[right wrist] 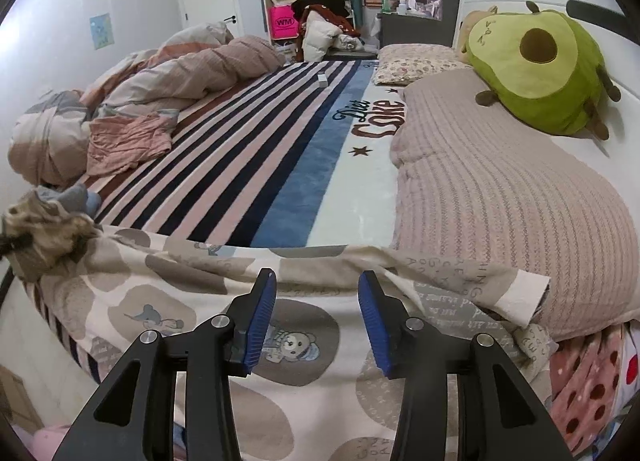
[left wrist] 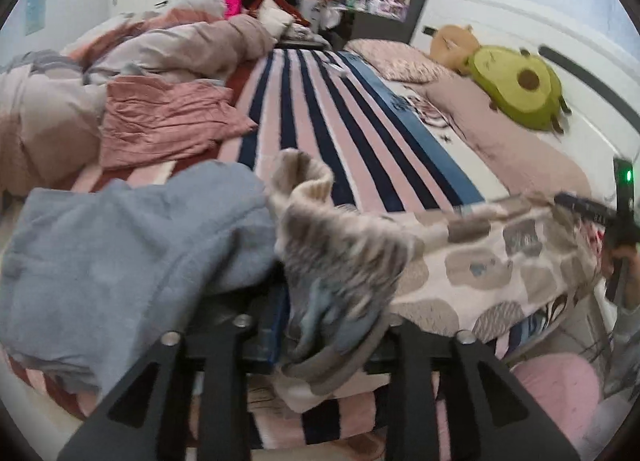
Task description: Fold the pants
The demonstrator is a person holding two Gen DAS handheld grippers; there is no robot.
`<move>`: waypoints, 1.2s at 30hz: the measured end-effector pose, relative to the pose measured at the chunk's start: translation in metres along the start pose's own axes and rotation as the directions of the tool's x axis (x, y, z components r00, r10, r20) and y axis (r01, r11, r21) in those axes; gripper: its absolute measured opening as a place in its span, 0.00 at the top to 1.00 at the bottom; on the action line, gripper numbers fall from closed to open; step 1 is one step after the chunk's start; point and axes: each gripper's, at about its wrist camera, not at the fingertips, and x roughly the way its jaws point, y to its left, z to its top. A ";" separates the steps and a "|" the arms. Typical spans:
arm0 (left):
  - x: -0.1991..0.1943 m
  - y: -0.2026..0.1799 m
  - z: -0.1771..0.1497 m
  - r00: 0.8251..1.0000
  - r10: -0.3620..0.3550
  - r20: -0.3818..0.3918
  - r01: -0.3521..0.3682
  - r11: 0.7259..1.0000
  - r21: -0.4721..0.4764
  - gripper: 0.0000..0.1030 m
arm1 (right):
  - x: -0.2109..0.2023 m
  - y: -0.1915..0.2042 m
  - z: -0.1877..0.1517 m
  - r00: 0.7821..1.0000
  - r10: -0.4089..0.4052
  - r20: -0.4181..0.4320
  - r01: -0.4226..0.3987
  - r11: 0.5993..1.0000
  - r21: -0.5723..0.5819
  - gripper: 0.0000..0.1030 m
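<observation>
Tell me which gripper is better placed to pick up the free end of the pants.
Right. The right gripper is open just above the pants, near their cuff. The left gripper is already shut on the other end.

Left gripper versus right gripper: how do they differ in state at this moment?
The left gripper is shut on a bunched end of the patterned pants, lifting it; the right gripper is open and holds nothing. Cloth hides the left one's fingers, while the right one's blue pads are bare above flat fabric. Both are at the near edge of the bed.
</observation>
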 end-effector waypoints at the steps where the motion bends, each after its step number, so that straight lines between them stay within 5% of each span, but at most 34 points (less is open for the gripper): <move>1: 0.004 -0.005 -0.002 1.000 0.005 -0.006 -0.004 1.000 0.023 0.61 | 0.001 0.002 0.000 1.000 0.007 -0.001 -0.007 1.000 0.000 0.63; 9: -0.006 -0.019 -0.009 1.000 0.011 0.018 -0.013 0.993 0.118 0.42 | 0.013 0.035 -0.001 0.995 0.088 -0.048 -0.091 0.994 -0.057 0.60; 20: 0.015 -0.058 -0.012 0.991 0.135 -0.013 -0.127 0.953 0.275 0.41 | 0.010 0.059 0.001 0.991 0.128 -0.041 -0.131 0.989 -0.074 0.60; 25: -0.034 -0.064 -0.014 0.995 0.096 0.034 -0.101 0.953 0.285 0.37 | 0.010 0.055 -0.002 0.989 0.138 -0.049 -0.141 0.988 -0.069 0.60; 28: -0.046 -0.076 -0.010 0.999 0.014 0.042 -0.026 0.955 0.295 0.33 | 0.011 0.053 -0.002 0.988 0.151 -0.042 -0.153 0.986 -0.062 0.60; 31: -0.025 -0.095 -0.013 1.000 -0.023 -0.016 0.027 0.936 0.352 0.33 | 0.010 0.050 -0.002 0.984 0.175 -0.029 -0.176 0.984 -0.040 0.60; 36: 0.041 -0.110 -0.034 0.986 0.111 -0.123 -0.045 0.894 0.446 0.33 | 0.007 0.046 -0.010 0.984 0.175 -0.034 -0.176 0.984 -0.030 0.60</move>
